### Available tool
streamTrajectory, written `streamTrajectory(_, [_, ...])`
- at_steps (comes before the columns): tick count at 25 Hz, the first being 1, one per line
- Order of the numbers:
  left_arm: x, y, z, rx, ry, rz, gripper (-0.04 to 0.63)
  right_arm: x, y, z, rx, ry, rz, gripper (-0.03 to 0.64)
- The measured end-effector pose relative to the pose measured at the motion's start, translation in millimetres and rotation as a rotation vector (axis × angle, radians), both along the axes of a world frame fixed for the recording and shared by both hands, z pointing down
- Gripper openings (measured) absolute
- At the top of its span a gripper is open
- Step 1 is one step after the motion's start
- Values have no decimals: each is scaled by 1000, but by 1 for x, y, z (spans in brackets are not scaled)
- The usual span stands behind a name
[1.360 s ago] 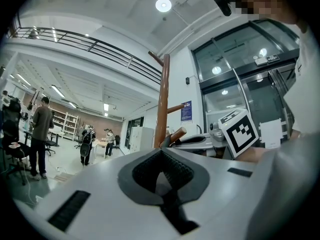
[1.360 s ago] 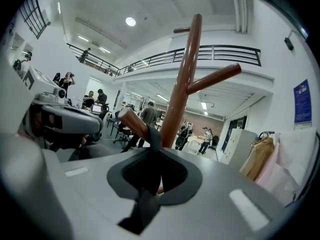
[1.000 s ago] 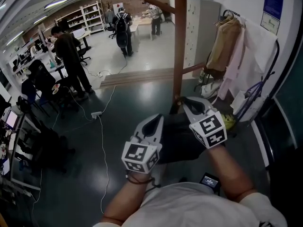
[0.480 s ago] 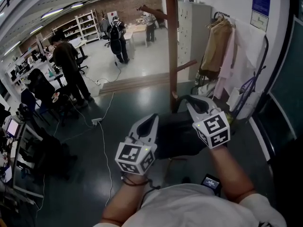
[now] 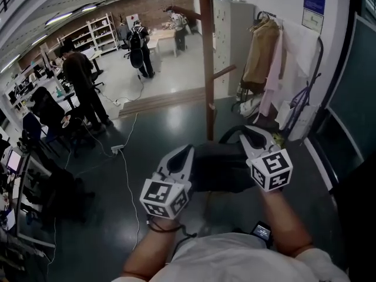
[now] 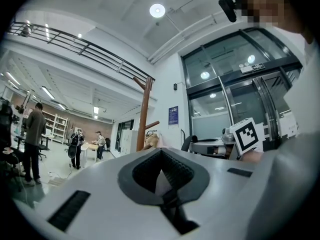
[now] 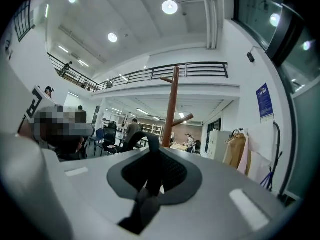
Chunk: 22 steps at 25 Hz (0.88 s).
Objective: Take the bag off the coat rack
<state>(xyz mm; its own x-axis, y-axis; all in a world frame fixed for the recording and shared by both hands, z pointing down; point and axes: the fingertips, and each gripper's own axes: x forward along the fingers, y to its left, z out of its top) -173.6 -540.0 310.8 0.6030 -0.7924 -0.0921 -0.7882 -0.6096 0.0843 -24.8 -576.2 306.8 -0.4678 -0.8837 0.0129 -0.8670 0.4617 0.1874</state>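
Observation:
A black bag (image 5: pixel 220 168) hangs low between my two grippers, clear of the wooden coat rack (image 5: pixel 207 69) that stands just beyond it. My right gripper (image 5: pixel 249 135) is shut on the bag's black strap (image 7: pixel 149 151), which loops up out of its jaws. My left gripper (image 5: pixel 183 153) sits against the bag's left side with its jaws shut; I see nothing gripped in them. The rack's pole (image 7: pixel 172 99) and a side peg rise bare in the right gripper view. The pole (image 6: pixel 145 114) also shows in the left gripper view.
Coats (image 5: pixel 261 51) hang on the wall to the right, above bags on the floor. A grey cabinet (image 5: pixel 232 34) stands behind the rack. A cable with a power strip (image 5: pixel 119 148) crosses the dark floor. Several people (image 5: pixel 79 81) stand and sit at desks on the left.
Both grippers and the bag have drawn back from the coat rack. The pole stands farther off and a gap has opened between it and the bag's strap.

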Motion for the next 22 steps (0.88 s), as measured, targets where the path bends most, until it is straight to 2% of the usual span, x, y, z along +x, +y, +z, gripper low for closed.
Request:
streamTrajectory(11, [25,65,-8,27,-5,-8,6,20,81,11,-1,-49,-60,29])
streamTrajectory(22, [83,187,16,-6,16,-48,6,62,202,33,-40,-83,-123,31])
